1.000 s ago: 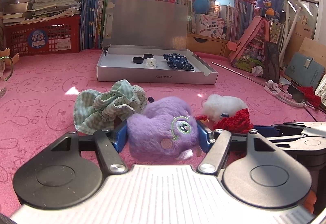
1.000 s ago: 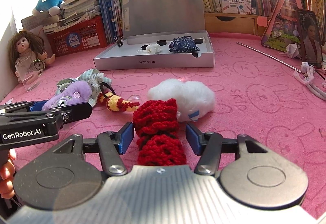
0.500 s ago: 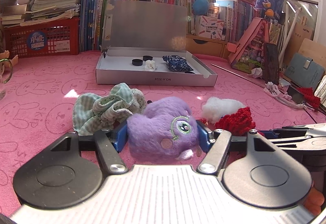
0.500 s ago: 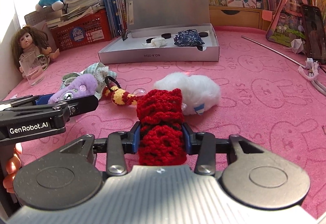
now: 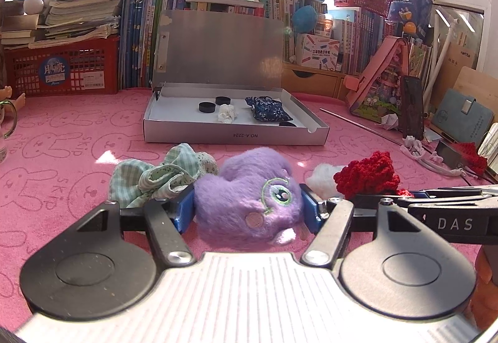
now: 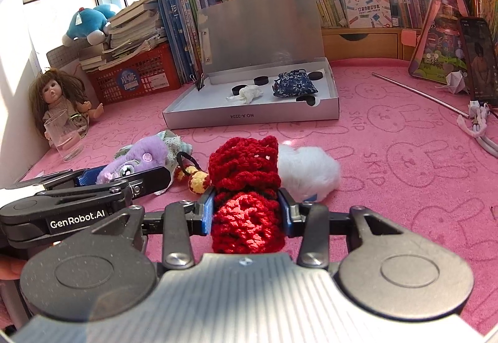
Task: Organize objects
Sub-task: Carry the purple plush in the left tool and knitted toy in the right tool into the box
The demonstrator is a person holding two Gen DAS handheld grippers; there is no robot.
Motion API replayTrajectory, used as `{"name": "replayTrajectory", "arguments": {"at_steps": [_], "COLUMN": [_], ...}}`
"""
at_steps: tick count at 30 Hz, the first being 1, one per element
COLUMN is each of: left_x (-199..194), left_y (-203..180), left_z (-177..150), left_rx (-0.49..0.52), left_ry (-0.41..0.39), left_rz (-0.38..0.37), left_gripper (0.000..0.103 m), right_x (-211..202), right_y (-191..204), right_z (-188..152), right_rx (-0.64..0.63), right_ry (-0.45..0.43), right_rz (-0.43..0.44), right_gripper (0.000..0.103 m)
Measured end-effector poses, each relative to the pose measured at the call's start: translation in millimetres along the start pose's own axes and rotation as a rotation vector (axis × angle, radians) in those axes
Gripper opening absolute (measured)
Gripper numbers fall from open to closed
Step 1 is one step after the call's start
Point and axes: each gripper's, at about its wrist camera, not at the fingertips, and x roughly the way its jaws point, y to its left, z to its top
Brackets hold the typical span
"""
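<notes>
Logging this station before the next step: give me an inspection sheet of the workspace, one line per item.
Surface: pink bunny-print mat, sunlit.
Job's things: purple plush in the left gripper; red knit piece in the right gripper; open grey box already holds a blue patterned pouch, a white scrap and black discs.
Clutter: green checked cloth, white fluffy ball, red-and-yellow knit charm, all loose on the mat.
Grippers: both shut on their items.
Cables: white cord at the mat's right edge.
Surroundings: books, red basket, doll, glass, plush toys on top.
</notes>
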Motion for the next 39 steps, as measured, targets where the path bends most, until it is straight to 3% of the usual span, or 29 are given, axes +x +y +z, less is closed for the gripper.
{"name": "replayTrajectory", "arguments": {"at_steps": [26, 34, 39], "left_x": [20.8, 46.4, 72.7], "left_y": [14.5, 29.1, 38.0], "left_z": [48.7, 86.9, 119.2], "left_rx": [0.000, -0.017, -0.001], "left_ry": [-0.062, -0.070, -0.070], "left_rz": [0.012, 0.024, 0.052], "left_gripper": [0.072, 0.072, 0.072], "right_x": [4.1, 23.9, 46.0], "right_y": [-18.9, -32.6, -43.3], "right_z": [40.2, 67.2, 101.5], "right_rx": [0.073, 0.102, 0.119], "right_ry": [-0.067, -0.061, -0.042], "right_rz": [0.008, 0.007, 0.030], "right_gripper": [0.046, 0.046, 0.046]}}
